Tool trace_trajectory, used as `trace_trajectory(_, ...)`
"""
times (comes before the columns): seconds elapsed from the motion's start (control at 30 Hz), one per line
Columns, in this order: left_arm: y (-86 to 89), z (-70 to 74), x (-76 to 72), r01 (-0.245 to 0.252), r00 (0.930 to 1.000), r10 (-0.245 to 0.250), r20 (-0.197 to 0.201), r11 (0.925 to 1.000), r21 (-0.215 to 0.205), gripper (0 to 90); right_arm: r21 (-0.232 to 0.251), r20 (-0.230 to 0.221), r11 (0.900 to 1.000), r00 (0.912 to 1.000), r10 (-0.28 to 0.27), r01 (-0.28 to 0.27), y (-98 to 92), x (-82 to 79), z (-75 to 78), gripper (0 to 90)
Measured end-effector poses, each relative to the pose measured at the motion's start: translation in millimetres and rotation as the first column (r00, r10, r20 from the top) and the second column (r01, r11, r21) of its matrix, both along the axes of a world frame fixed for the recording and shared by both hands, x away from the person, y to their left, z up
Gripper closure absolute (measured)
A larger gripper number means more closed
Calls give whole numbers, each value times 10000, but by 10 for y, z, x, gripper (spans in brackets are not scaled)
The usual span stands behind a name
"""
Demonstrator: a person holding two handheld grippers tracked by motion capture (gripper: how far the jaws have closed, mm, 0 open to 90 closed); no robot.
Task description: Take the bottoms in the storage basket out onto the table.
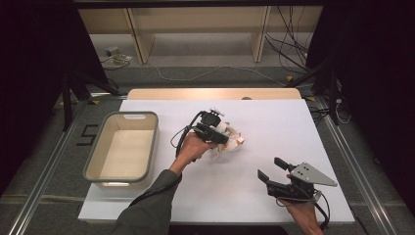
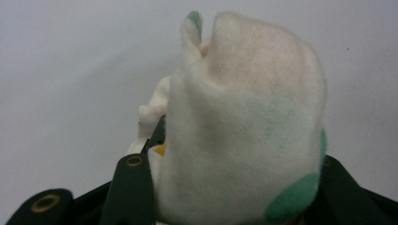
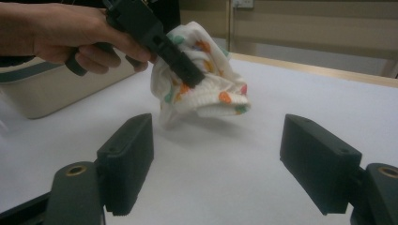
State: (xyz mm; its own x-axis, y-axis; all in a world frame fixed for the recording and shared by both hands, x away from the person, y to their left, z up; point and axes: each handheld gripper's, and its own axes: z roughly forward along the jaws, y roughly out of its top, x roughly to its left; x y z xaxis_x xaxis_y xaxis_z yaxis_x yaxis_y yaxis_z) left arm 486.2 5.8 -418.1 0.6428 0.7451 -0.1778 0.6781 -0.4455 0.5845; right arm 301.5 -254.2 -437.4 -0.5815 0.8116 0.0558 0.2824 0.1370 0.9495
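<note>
White knit cloth dotted with green and orange, a small bunched garment [image 2: 244,136], bulges up between the left gripper's [image 1: 219,133] black jaws in the left gripper view, which press on it from both sides. That view shows the fuzzy weave and a green patch low by the right jaw, but hardly any table. The right gripper view gives what it lacks: the garment [image 3: 206,79] hangs from the left gripper [image 3: 185,70] with its lower edge at or just above the white table cover [image 3: 225,178]; whether it touches I cannot tell. A ribbed cuff shows at its near side, with orange, green and red dots, and the left hand [image 3: 70,35] wraps the handle just behind the jaws.

From above, the left hand [image 1: 192,147] and its grey sleeve [image 1: 147,210] reach in to the middle of the table [image 1: 274,122], the garment [image 1: 230,139] just beyond the jaws.

The right gripper [image 1: 275,169] sits well apart toward the person's side, its jaws spread wide with nothing between them, as the right gripper view [image 3: 216,168] confirms. The right hand [image 1: 303,215] holds it, a grey three-cornered plate [image 1: 313,174] on top.

Left of the left hand stands a beige bin [image 1: 122,147] with a grey rim; the high view shows its bare inside, the right gripper view just one wall [image 3: 51,93].
</note>
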Motion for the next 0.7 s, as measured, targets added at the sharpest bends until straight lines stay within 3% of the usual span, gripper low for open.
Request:
trace_trajectory(0.07, -13, -12, 9, -78, 9999, 78, -126, 10000, -14, 508, -2, 20, 10000, 10000, 13, -13, -2, -3, 3, 271)
trace_trajectory(0.2, -63, -36, 8, 33, 9995, -24, -302, 9996, 294, 343, 40, 14, 10000, 10000, -18, 18, -11, 0, 2, 272)
trace_trajectory(0.3, -62, -21, 3, -41, 9995, 44, -304, 9999, 106, 259, 27, 16, 10000, 10000, 6, -6, -6, -5, 3, 272)
trace_trajectory(0.7, 79, 178, -68, -148, 9998, 150, 104, 9996, -242, 188, -3, -14, 10000, 10000, 29, -29, 8, -6, -1, 272)
